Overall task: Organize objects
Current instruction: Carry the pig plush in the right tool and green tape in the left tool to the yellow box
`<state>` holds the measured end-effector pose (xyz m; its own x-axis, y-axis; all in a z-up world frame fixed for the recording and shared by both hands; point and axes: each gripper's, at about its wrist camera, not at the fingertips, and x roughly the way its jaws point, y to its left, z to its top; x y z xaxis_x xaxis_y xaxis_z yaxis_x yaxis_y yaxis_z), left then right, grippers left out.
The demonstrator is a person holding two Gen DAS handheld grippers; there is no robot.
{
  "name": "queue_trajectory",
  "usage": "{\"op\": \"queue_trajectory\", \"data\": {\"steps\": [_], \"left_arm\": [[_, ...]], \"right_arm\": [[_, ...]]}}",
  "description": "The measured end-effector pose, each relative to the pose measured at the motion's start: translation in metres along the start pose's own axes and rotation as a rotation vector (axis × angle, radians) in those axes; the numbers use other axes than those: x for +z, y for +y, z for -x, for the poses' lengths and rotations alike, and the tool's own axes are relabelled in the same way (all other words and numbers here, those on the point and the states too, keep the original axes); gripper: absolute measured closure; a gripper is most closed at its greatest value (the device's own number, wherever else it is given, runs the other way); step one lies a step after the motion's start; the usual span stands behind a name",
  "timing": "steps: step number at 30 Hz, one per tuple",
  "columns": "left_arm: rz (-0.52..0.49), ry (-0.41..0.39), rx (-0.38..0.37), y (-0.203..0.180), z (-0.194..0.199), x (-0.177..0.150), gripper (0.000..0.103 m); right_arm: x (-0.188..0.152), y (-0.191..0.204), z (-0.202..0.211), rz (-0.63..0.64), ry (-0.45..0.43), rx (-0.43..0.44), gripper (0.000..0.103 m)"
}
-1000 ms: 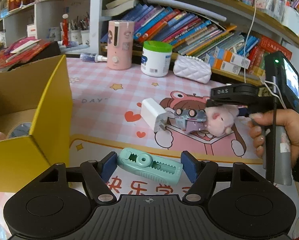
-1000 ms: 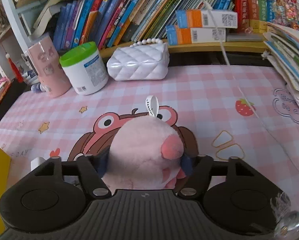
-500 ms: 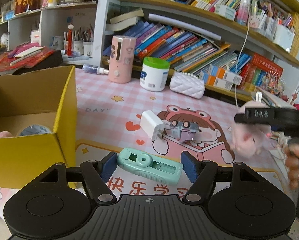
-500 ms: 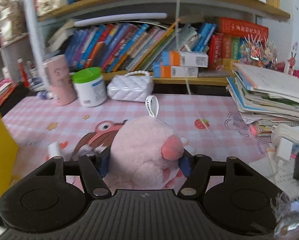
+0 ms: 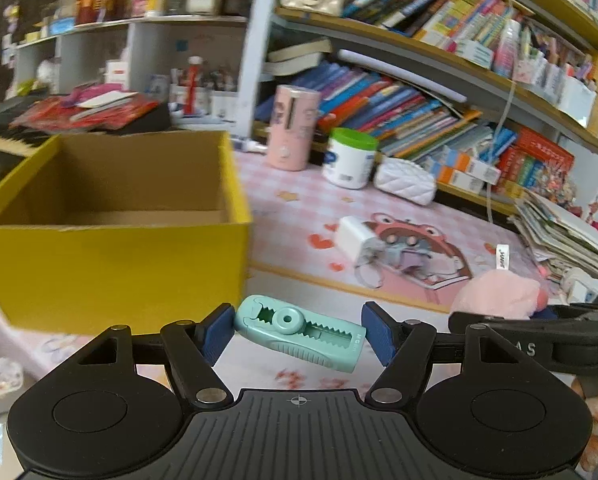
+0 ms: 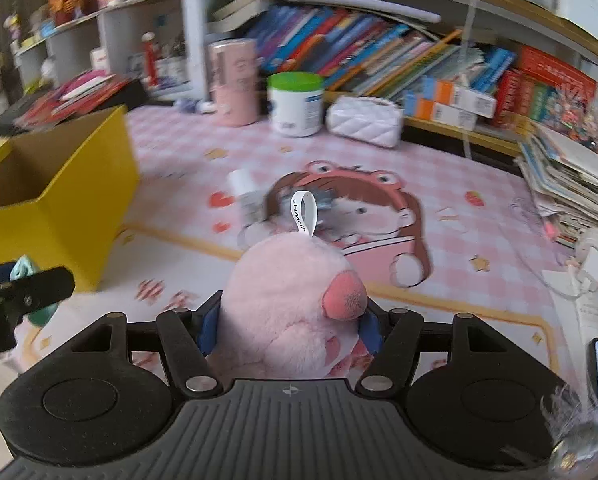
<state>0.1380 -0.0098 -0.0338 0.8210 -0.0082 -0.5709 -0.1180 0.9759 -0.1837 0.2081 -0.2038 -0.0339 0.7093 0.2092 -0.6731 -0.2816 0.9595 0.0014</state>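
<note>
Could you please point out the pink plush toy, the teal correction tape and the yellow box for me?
pink plush toy (image 6: pixel 287 304): right wrist view, on its furry body.
teal correction tape (image 5: pixel 299 334): left wrist view, on its toothed top face.
yellow box (image 5: pixel 115 268): left wrist view, on its near outer wall.

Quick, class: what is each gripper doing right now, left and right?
Left gripper: closed on the teal correction tape.
Right gripper: closed on the pink plush toy.

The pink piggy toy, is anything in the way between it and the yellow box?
Nothing visible blocks it. The right gripper holds the pink piggy toy, with only bare pink mat toward the yellow box. The left gripper, carrying the teal tape gadget, hovers nearby at the box's front corner.
</note>
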Motion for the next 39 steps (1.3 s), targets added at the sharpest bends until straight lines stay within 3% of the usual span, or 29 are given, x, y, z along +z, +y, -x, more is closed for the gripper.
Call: {"op": "queue_trajectory", "data": {"steps": [7,15,39], "left_arm": [[0.044,-0.007,0.079,0.040,0.034,-0.014,0.033],[0.064,-0.022,0.115,0.073,0.067,-0.025,0.033],[0.043,-0.042,0.147,0.122,0.127,-0.053,0.033]], "right_arm": [[-0.016,0.052,0.019,0.078,0.029,0.060,0.040],[-0.031,0.097,0.038,0.134,0.031,0.103,0.039],[-0.071,0.165,0.074,0.123,0.052,0.163,0.039]]}}
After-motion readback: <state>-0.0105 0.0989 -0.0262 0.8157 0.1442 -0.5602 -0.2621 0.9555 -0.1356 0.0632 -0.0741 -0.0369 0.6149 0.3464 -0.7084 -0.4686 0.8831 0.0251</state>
